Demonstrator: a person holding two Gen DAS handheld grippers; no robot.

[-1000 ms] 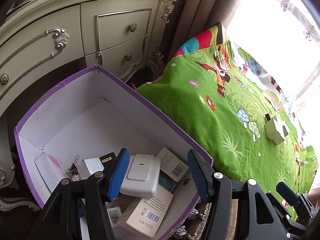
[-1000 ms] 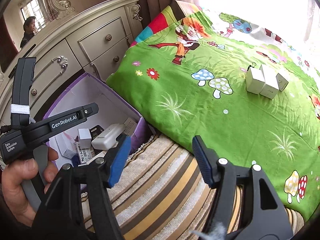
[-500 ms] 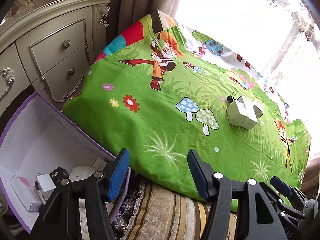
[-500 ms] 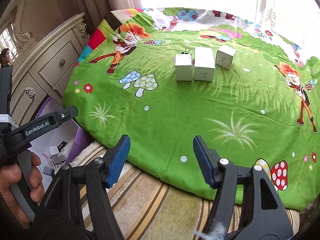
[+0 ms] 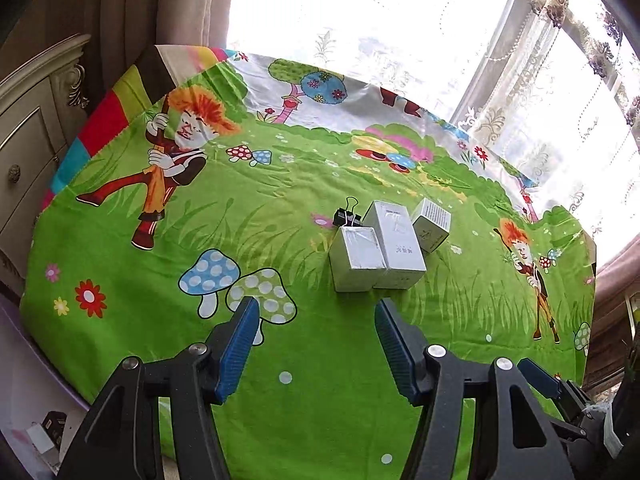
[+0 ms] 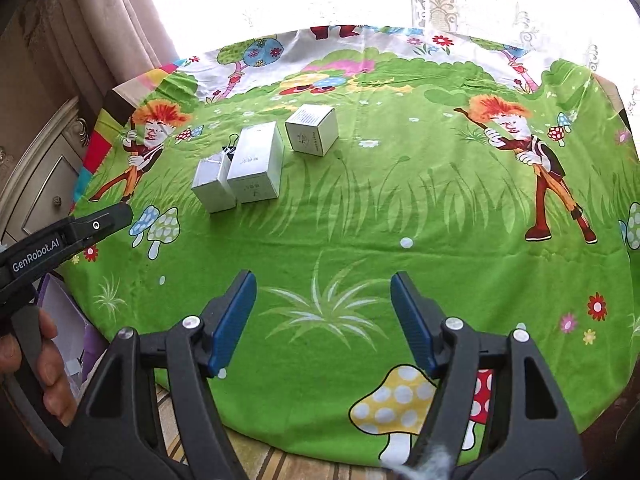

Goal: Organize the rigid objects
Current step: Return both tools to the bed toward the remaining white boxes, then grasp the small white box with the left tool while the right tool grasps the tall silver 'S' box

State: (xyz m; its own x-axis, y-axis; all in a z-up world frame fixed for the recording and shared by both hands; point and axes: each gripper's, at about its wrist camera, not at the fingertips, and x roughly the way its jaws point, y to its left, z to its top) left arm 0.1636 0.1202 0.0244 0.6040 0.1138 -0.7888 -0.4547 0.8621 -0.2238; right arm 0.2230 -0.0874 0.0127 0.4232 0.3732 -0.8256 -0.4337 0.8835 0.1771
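Note:
Three white boxes lie on the green cartoon cloth (image 5: 280, 360): a small box (image 5: 358, 258), a longer box (image 5: 396, 244) touching it, and a cube box (image 5: 432, 224) just behind. A black binder clip (image 5: 347, 216) sits behind the small box. The right wrist view shows the same small box (image 6: 214, 184), longer box (image 6: 256, 162), cube box (image 6: 312, 130) and clip (image 6: 231, 149). My left gripper (image 5: 316, 346) is open and empty, just in front of the boxes. My right gripper (image 6: 322, 322) is open and empty, further back.
A purple box (image 6: 60, 312) with small items stands on the floor at the cloth's left edge. A cream dresser (image 5: 24, 152) is at the left. Curtains and a bright window (image 5: 440, 20) are behind. A striped rug (image 6: 280, 464) lies in front.
Both grippers have swung right and forward, away from the purple box and over the cloth toward the white boxes. Both stay open and empty.

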